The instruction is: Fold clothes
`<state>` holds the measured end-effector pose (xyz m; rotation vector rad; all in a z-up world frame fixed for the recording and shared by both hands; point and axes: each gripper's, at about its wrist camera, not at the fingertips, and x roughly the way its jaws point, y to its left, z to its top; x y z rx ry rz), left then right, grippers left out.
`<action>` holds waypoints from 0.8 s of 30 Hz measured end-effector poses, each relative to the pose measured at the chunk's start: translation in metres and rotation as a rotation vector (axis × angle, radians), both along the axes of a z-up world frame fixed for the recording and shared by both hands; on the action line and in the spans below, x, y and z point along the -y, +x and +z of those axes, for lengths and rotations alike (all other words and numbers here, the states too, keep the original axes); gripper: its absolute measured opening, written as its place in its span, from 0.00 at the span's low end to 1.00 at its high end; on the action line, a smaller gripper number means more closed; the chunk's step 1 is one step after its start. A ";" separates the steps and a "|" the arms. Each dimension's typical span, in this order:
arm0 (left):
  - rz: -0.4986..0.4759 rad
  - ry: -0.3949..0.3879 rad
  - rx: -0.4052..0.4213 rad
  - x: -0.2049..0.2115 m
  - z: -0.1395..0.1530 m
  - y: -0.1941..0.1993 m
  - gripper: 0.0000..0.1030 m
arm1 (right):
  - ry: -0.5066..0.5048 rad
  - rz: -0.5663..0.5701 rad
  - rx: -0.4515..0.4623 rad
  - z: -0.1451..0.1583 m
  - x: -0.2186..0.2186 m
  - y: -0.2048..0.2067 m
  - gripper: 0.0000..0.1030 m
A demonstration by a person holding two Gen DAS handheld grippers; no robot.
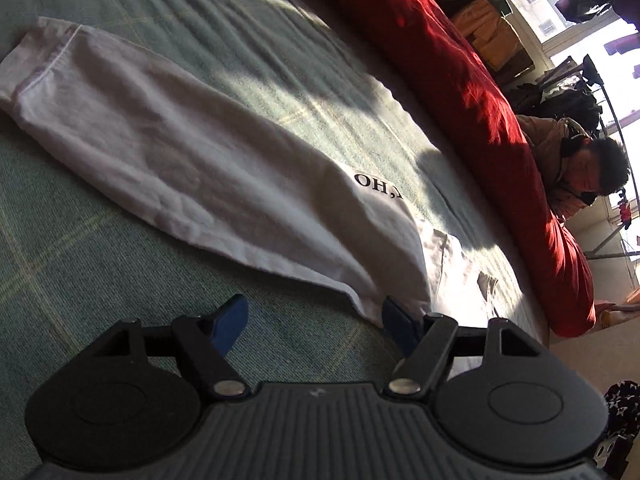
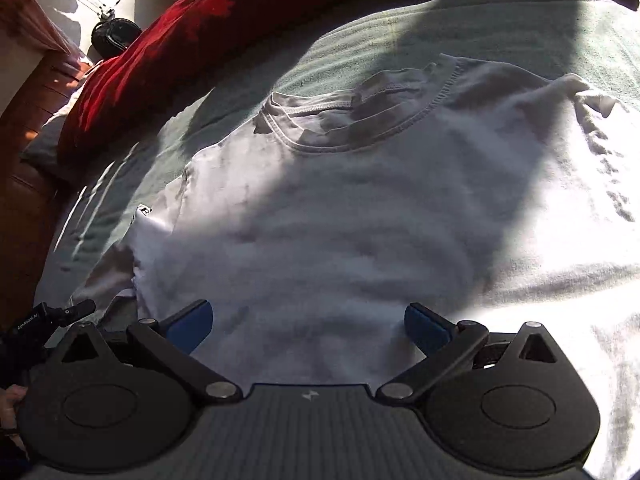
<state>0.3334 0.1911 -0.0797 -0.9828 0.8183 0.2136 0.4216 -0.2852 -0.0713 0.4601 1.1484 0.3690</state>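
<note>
A white T-shirt lies on a green plaid bedspread, collar away from the right wrist camera. In the left wrist view the shirt lies as a long folded shape with black letters showing. My left gripper is open and empty, low over the bedspread, right fingertip beside the shirt's near corner. My right gripper is open and empty, just above the shirt's body.
A red duvet is bunched along the bed's far side, also in the right wrist view. A person sits beyond it. Wooden furniture stands at the left. Bright sunlight falls across the shirt's right part.
</note>
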 end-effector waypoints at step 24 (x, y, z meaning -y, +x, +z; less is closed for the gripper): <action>0.196 0.340 -0.080 -0.071 0.003 -0.018 0.05 | 0.034 0.183 -0.007 0.024 -0.167 0.018 1.00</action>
